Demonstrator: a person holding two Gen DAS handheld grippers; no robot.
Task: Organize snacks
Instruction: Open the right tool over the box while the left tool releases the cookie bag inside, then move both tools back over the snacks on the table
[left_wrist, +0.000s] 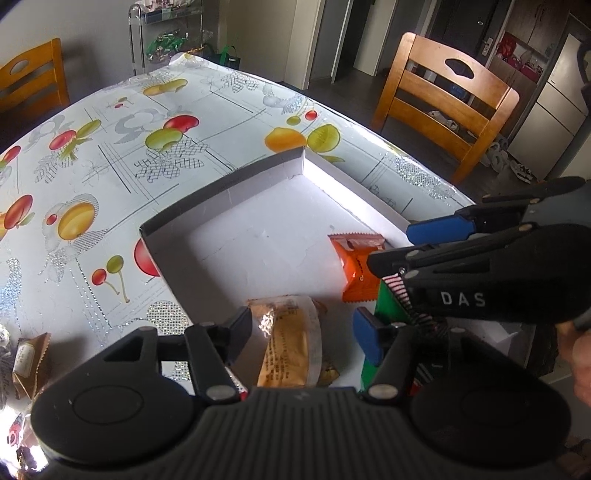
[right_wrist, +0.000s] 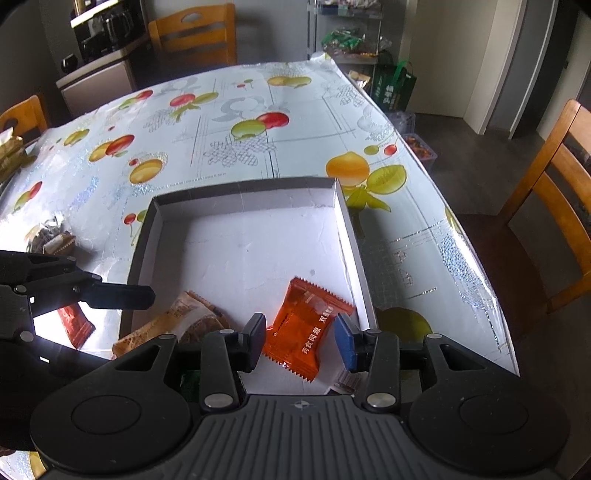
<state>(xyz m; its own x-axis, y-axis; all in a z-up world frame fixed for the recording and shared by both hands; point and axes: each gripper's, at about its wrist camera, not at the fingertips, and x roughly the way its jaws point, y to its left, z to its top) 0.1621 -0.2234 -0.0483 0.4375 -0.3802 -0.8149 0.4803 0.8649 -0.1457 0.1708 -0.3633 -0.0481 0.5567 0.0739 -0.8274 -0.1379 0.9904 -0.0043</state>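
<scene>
Orange foil catches my eye first: an orange packet (right_wrist: 306, 332) lies flat on the tray (right_wrist: 243, 201) floor, right between my right tongs' (right_wrist: 301, 341) fingers. The jaws stand narrowly apart, the dark pad to the packet's left and the blue pad (right_wrist: 345, 345) to its right; I see a gap at each side and no pad pressing on it, so it is not held. It lies near the tray's right wall.

My left tongs (left_wrist: 301, 334) gape wider. A tan packet (left_wrist: 291, 339) lies between their fingers on the tray floor, loose, with clear space to either pad. To their right lies a green packet (left_wrist: 384, 302), partly hidden under the right tongs, which cross in front from that side.

Left of the left tongs, outside the tray on the fruit-print tablecloth (left_wrist: 122, 177), sits a brown packet (left_wrist: 31, 360). From the right wrist camera I also see a red packet (right_wrist: 75, 325) on the cloth, under the left tongs' finger.
</scene>
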